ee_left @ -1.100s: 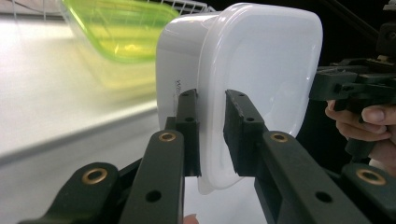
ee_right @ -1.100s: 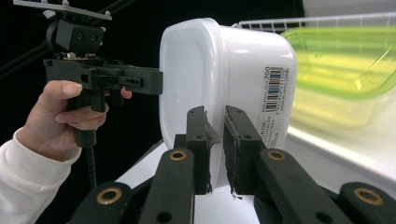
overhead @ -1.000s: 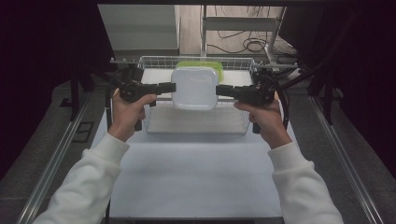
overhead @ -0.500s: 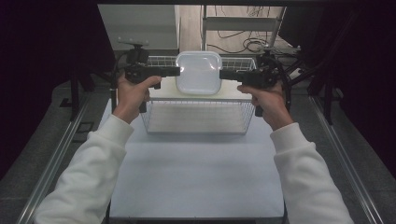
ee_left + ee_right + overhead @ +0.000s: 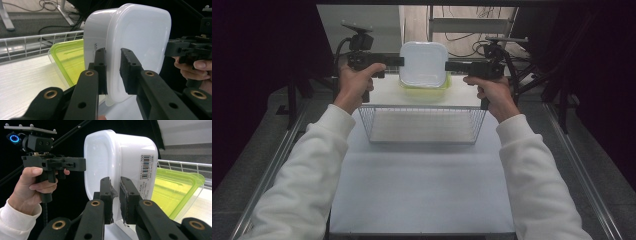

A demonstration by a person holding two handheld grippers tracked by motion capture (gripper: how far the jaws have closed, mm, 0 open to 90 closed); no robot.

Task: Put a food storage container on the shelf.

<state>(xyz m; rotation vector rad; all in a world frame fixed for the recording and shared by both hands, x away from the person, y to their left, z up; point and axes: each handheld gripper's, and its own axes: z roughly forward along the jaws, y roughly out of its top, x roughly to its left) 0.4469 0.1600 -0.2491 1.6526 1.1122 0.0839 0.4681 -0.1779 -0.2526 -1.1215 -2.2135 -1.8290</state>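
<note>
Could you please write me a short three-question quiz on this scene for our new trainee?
1. True or false: the white container is gripped by the left gripper and the right gripper at opposite edges.
2. What colour is the lidded box beneath it?
3. Is the white container inside the wire basket? A yes, B no.

Key: 1 true. 2 Green-yellow. 3 B, it is held up beyond the basket.
</note>
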